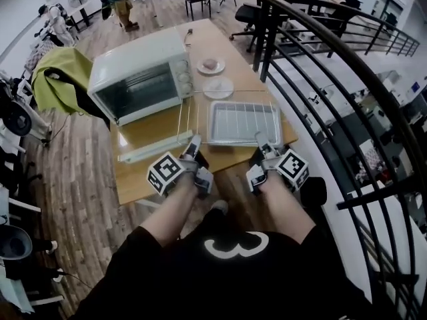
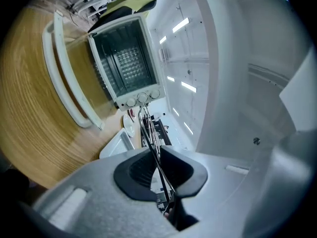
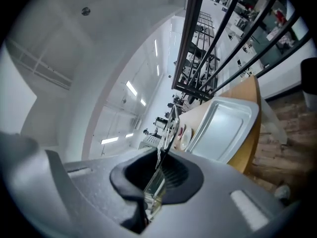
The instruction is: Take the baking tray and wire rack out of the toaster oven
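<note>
The white toaster oven (image 1: pixel 140 79) stands at the table's far left with its glass door (image 1: pixel 150 142) folded down. The metal baking tray (image 1: pixel 243 122) lies on the table to the oven's right. A thin wire rack (image 1: pixel 200 115) hangs level just above the table and the tray. My left gripper (image 1: pixel 194 145) is shut on its near edge, my right gripper (image 1: pixel 262 142) on the same edge further right. In the left gripper view the rack (image 2: pixel 148 128) runs edge-on from the gripper (image 2: pixel 159 155) toward the oven (image 2: pixel 126 66). In the right gripper view the rack (image 3: pixel 169 128) leaves the gripper (image 3: pixel 161 170) beside the tray (image 3: pixel 223 125).
Two small plates (image 1: pixel 211 66) (image 1: pixel 218 88) sit beyond the tray, next to the oven's knobs. A black metal railing (image 1: pixel 320 79) runs close along the table's right side. A green cloth (image 1: pixel 60 79) lies left of the oven. A person (image 1: pixel 120 2) stands far behind.
</note>
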Available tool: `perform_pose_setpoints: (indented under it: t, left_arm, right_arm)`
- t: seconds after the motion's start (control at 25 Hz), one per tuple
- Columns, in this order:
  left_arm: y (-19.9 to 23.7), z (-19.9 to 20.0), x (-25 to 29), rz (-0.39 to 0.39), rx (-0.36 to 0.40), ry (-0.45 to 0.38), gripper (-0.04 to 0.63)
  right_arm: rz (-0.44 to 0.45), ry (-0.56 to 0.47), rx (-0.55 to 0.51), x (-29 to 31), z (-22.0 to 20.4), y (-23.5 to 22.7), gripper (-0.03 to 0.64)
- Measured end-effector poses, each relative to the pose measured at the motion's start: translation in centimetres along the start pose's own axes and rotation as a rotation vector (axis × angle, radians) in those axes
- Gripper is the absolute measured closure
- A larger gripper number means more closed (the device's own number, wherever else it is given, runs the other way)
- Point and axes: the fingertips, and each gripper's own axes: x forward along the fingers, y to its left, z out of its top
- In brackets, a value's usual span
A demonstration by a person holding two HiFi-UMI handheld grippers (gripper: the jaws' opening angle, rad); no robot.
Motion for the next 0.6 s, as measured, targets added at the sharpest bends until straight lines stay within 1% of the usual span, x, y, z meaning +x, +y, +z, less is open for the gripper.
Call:
perform_pose_setpoints:
  t: [0.24,0.44,0.6]
  left_arm:
    - [0.0,-2.5,3.3,-0.010,-0.001,0.087,0.563]
    - [0.9,-5.1,6.2,0.001,-0.015,0.147,0.563]
    - [2.2,-5.8,8.0,0.021,-0.023,0.172,0.561]
  right_arm:
    - [-0.046,-0.056,0.018,-1.2,2.7,-2.1,0.598]
    - [-0.084,-0.069,0.009,-1.5,5.2,-4.8,0.598]
    - [-0.109,-0.067,0.015,-0.5,6.0,-6.6,0.598]
